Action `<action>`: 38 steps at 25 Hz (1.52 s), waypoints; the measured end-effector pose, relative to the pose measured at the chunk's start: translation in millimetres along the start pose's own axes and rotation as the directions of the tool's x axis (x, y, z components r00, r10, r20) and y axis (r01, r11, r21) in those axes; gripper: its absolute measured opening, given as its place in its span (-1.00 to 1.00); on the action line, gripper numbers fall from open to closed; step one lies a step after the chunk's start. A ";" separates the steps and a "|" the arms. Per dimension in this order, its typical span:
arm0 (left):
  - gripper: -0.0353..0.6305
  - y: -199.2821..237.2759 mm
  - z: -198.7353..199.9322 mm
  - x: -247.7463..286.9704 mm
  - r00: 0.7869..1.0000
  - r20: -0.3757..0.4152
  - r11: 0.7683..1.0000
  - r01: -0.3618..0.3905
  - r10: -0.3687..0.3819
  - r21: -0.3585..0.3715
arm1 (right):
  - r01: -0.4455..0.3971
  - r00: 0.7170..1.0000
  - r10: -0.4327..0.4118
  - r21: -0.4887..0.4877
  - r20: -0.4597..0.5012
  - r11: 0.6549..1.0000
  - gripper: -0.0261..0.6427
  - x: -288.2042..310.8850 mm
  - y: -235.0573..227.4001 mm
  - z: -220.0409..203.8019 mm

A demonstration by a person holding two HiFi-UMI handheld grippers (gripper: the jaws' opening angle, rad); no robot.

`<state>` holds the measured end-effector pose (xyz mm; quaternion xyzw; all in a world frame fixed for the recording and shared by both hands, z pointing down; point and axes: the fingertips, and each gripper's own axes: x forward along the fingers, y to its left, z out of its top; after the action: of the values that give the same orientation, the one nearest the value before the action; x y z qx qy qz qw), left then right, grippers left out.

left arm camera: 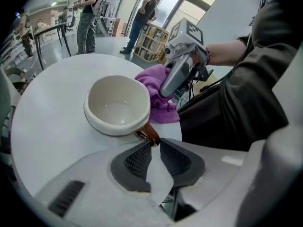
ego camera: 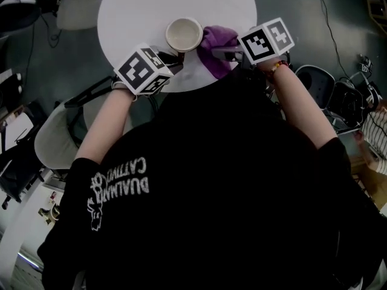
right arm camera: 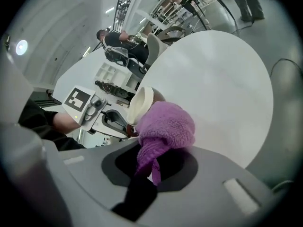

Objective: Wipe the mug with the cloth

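Head view's pretty dim, only the table (ego camera: 139,5) glows. Gripper views are brighter, fisheye-warped, with black corners.

Black short-sleeved T-shirt (ego camera: 242,180), white lettering and emblem (ego camera: 115,193) at lower left. Reddish wristband (ego camera: 277,66) at upper right. Left gripper (left arm camera: 155,144) and right gripper (right arm camera: 156,155): light grey plastic shells, dark grey ribbed pads, each with a white cube bearing black square markers.

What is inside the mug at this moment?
Nothing: the mug shows a bare cream bottom and inner walls. The purple cloth is outside, beside it, hiding that part of the outer wall.
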<state>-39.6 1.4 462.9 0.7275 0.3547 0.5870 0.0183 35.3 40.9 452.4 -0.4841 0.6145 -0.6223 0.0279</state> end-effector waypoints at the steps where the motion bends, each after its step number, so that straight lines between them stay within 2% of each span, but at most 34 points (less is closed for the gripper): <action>1: -0.71 0.4 -0.2 0.7 1.000 -0.006 1.000 0.003 -0.003 -0.001 | 0.003 1.000 -0.004 -0.015 -0.016 1.000 -0.71 -0.4 -1.9 1.9; 8: -0.71 3.8 6.5 -2.2 0.999 -0.040 1.000 0.008 -0.008 0.004 | 0.006 0.997 -0.011 -0.067 -0.081 0.998 -0.71 -10.8 -16.8 24.6; 11: -0.71 7.7 9.9 -3.0 0.998 -0.063 1.000 0.018 -0.017 0.005 | 0.017 0.995 -0.029 -0.118 -0.100 0.993 -0.71 -13.3 -24.0 37.3; 19: -0.71 4.7 10.6 -2.9 0.995 -0.089 0.999 0.038 -0.036 0.021 | 0.031 0.979 -0.081 -0.260 -0.185 0.965 -0.71 -11.0 -30.2 58.3; 26: -0.71 6.3 11.8 -7.0 0.994 -0.098 0.999 0.046 -0.044 0.018 | 0.009 0.969 -0.093 -0.339 -0.230 0.941 -0.71 -6.0 -28.8 90.7; 29: -0.71 5.5 11.9 -7.4 0.995 -0.098 0.999 0.033 -0.031 0.017 | -0.010 0.959 -0.096 -0.373 -0.266 0.928 -0.71 -1.3 -25.6 96.2; 32: -0.71 4.6 20.4 -7.9 0.998 -0.059 0.999 0.023 -0.022 0.024 | -0.036 0.948 -0.100 -0.412 -0.303 0.910 -0.71 5.8 -19.8 101.8; 38: -0.71 6.6 25.6 -6.7 1.000 -0.029 1.000 0.006 -0.006 -0.016 | -0.077 0.914 -0.145 -0.514 -0.378 0.854 -0.71 17.5 -16.9 116.5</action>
<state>-14.5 2.9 452.3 0.7177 0.3525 0.6002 0.0206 109.7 -52.0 449.6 -0.3454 0.7425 -0.5203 -0.2420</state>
